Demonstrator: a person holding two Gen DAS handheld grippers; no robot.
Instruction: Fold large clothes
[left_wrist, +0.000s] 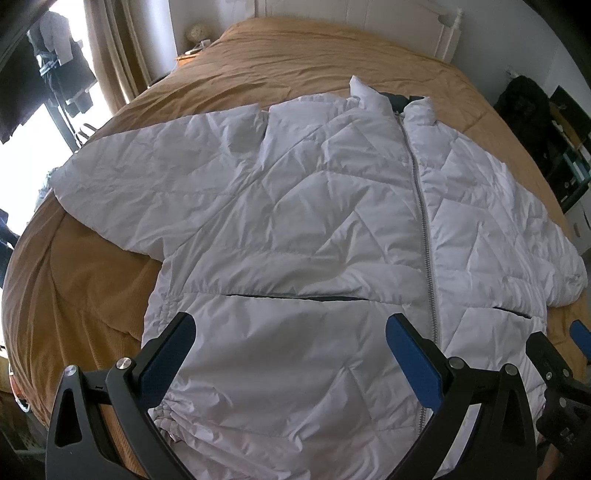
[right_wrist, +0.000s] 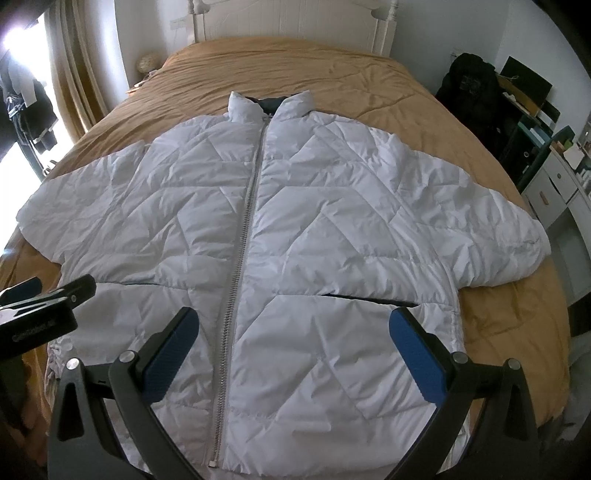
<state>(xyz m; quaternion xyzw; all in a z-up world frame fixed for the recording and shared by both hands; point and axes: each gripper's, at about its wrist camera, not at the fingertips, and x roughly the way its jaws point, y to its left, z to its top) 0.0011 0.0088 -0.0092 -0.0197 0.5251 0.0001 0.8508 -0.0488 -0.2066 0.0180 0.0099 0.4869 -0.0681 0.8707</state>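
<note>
— Why is the jacket (right_wrist: 258, 236) laid out like that?

— Front up, zipped, flat on the bed (right_wrist: 388, 81) with the collar toward the headboard and both sleeves spread to the sides, so I can reach every edge before folding.

— And your tools?

— Both gape wide and hold nothing. My left gripper (left_wrist: 290, 334) hangs over the hem on its half of the jacket, left of the zip (left_wrist: 424, 229); my right gripper (right_wrist: 293, 328) hangs over the other half. One on each side, so I judge each can take a sleeve (right_wrist: 491, 225) and fold inward.

— Started yet?

— No fold shows; it looks like the start.
</note>
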